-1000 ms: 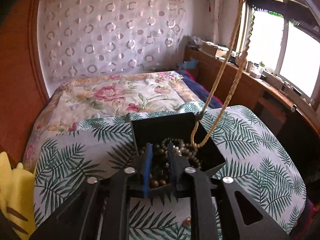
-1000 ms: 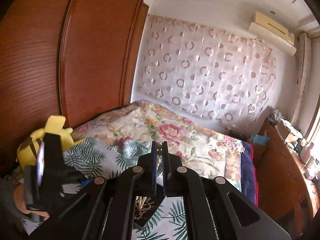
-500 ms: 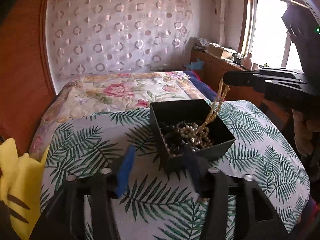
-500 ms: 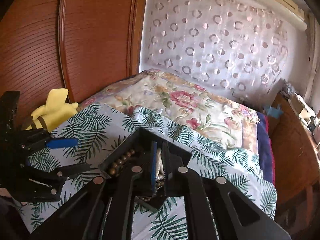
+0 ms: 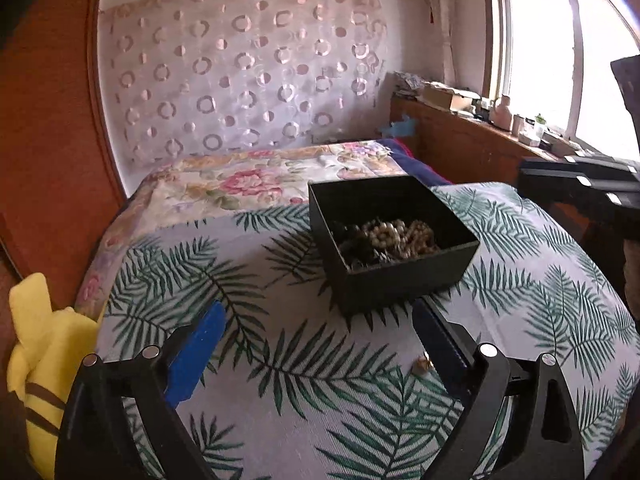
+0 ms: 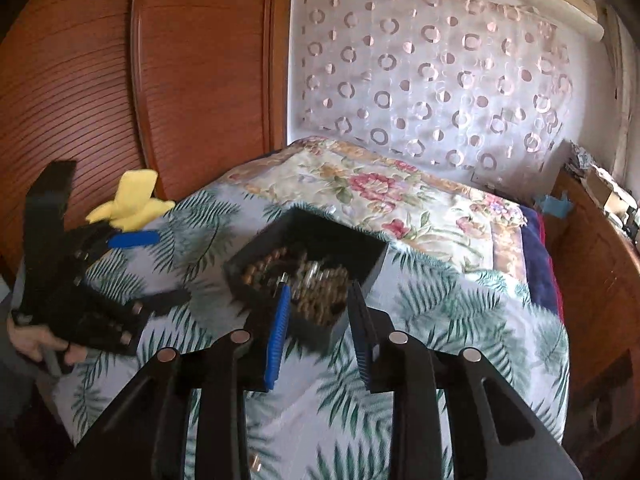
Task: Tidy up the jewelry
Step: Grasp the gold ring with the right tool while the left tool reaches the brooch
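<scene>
A black open box [image 5: 404,276] stands on the palm-leaf cloth [image 5: 280,360]; it also shows in the right wrist view [image 6: 360,256]. Inside lies a heap of bead necklaces [image 5: 396,238], pale and dark, which also shows in the right wrist view [image 6: 312,284]. My left gripper [image 5: 320,320] is open and empty, held back from the box's near side. A small gold piece [image 5: 422,364] lies on the cloth by its right finger. My right gripper [image 6: 318,300] is open and empty just above the box's near corner. The left gripper also shows in the right wrist view [image 6: 132,264].
A yellow plush toy [image 5: 36,360] lies at the cloth's left edge. A floral bedspread [image 5: 256,184] stretches behind the box. A wooden wardrobe [image 6: 140,80] stands on the left, and a wooden sideboard [image 5: 460,140] with clutter runs under the window.
My right gripper lowered the gold chain into the box and opened, letting it go. My left gripper opened, released the beads and pulled back from the box.
</scene>
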{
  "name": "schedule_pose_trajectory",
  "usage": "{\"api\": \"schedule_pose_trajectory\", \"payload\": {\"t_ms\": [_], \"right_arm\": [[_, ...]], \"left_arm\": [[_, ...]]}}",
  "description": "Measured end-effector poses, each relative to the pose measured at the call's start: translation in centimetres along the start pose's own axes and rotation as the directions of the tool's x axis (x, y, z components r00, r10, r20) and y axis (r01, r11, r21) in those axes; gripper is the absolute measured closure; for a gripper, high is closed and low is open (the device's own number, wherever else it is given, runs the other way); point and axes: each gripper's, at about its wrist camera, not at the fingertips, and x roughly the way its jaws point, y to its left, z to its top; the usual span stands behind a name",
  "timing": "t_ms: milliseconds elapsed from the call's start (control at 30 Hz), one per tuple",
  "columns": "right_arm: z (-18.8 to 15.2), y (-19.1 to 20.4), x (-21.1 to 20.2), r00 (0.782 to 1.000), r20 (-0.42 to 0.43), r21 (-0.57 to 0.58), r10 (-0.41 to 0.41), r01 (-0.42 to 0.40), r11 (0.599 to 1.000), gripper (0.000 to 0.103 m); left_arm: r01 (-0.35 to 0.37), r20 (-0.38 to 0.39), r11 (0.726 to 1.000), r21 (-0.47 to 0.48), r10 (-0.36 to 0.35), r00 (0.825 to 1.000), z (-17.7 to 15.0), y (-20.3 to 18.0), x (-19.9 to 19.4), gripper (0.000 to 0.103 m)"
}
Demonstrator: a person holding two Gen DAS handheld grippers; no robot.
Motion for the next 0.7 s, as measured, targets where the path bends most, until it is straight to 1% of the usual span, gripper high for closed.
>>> {"api": "schedule_pose_trajectory", "payload": {"t_ms": [133, 233, 300, 367, 533, 700], "right_arm": [[-3.2, 0.5, -0.7, 1.0, -0.022, 0.024, 0.021, -0.021, 0.999, 0.069], [-5.5, 0.9, -0.7, 0.999, -0.045, 0.036, 0.031, -0.029, 0.999, 0.06], [-6.8, 1.4, -0.6, 0.997, -0.062, 0.041, 0.041, -0.039, 0.998, 0.06], [-8.2, 1.7, -0.5, 0.995, -0.085, 0.038, 0.042, -0.039, 0.999, 0.06], [-10.0, 2.5, -0.1, 0.99, -0.128, 0.028, 0.063, -0.059, 0.998, 0.06], [-10.3, 3.2, 0.8, 0.983, -0.162, 0.01, 0.082, -0.081, 0.997, 0.06]], "left_arm": [[0.013, -0.014, 1.0, 0.006, -0.013, 1.0, -1.1, -0.4, -0.1, 0.012], [0.021, -0.018, 1.0, 0.011, -0.021, 1.0, -1.8, -0.8, -0.3, 0.012], [0.018, -0.015, 1.0, 0.013, -0.018, 1.0, -2.2, -1.0, -0.6, 0.012], [0.03, -0.015, 1.0, 0.01, -0.029, 0.999, -2.6, -1.2, -0.9, 0.012], [0.054, -0.016, 0.998, 0.016, -0.054, 0.998, -3.5, -1.9, -1.8, 0.012], [0.071, -0.026, 0.997, 0.037, -0.07, 0.997, -3.8, -2.8, -2.1, 0.012]]}}
